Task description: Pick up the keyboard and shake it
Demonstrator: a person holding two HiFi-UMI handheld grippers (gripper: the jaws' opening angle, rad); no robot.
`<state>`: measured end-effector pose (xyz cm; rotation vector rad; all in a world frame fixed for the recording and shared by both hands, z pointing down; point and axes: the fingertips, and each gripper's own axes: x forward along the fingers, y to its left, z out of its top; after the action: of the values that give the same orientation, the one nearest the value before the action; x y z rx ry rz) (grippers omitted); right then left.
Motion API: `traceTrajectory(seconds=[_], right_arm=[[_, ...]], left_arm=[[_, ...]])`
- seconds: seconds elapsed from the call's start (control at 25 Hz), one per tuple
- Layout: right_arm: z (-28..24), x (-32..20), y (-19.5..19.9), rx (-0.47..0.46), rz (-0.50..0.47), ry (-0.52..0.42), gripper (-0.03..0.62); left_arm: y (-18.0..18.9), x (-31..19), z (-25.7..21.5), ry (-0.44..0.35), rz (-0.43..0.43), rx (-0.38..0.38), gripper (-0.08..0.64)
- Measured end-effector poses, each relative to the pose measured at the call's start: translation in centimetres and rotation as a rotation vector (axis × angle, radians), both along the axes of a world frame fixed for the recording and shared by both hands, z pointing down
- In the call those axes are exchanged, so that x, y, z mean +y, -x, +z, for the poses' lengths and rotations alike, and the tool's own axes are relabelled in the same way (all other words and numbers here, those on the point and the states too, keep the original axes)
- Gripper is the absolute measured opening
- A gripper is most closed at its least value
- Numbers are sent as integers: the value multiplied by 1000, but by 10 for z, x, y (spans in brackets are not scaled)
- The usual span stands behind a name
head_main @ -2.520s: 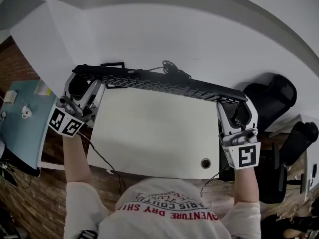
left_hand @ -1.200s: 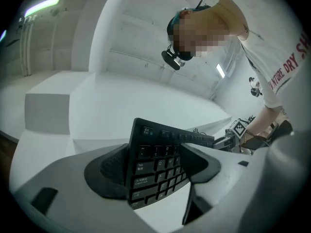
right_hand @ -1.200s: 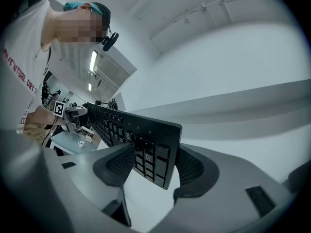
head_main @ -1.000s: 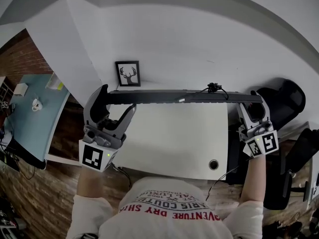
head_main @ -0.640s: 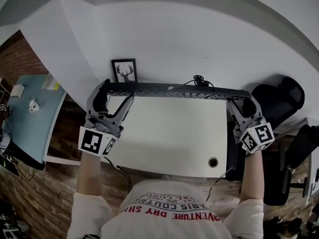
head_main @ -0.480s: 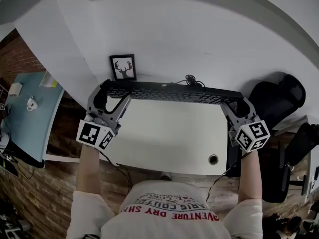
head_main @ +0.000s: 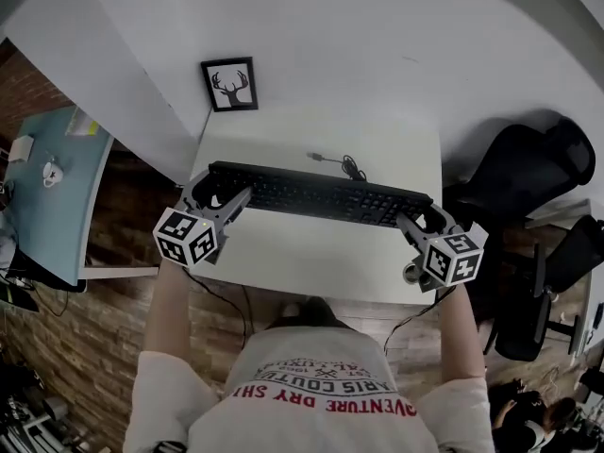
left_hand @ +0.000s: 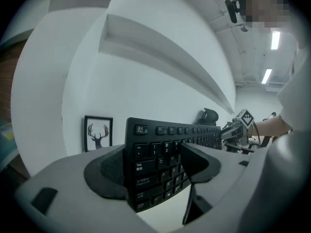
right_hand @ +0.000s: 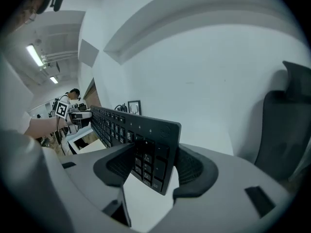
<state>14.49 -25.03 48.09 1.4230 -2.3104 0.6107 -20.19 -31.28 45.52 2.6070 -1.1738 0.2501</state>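
In left gripper view, lettered keyboard [left_hand: 155, 154]

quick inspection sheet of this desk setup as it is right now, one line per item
surface: white desk set against a white wall
job's things: black keyboard held by both ends, tilted, keys toward the person
clutter: framed deer picture at the desk's back left corner, against the wall
grippers: left tongs shut on the keyboard's Esc end; right tongs shut on its other end
cables: keyboard cable bundled on the desk behind the keyboard
surroundings: black office chair to the right, light blue table to the left
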Motion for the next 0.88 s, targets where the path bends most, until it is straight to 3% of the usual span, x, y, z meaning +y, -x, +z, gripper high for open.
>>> traceTrajectory(seconds=[0.24,0.36,0.68,0.88], right_arm=[[90,55,-1,-32,29,240,255],[119,75,-1,-29,33,317,255],[175,94,-5,-48,20,444,255],[188,85,-5,-73,6,468,255]], left_arm=[[-3,43,96,261,12,-45,327],[-4,61,133,370,15,-43,328],[-6,87,195,528,-2,-55,328],[-5,81,214,595,-25,-54,328]])
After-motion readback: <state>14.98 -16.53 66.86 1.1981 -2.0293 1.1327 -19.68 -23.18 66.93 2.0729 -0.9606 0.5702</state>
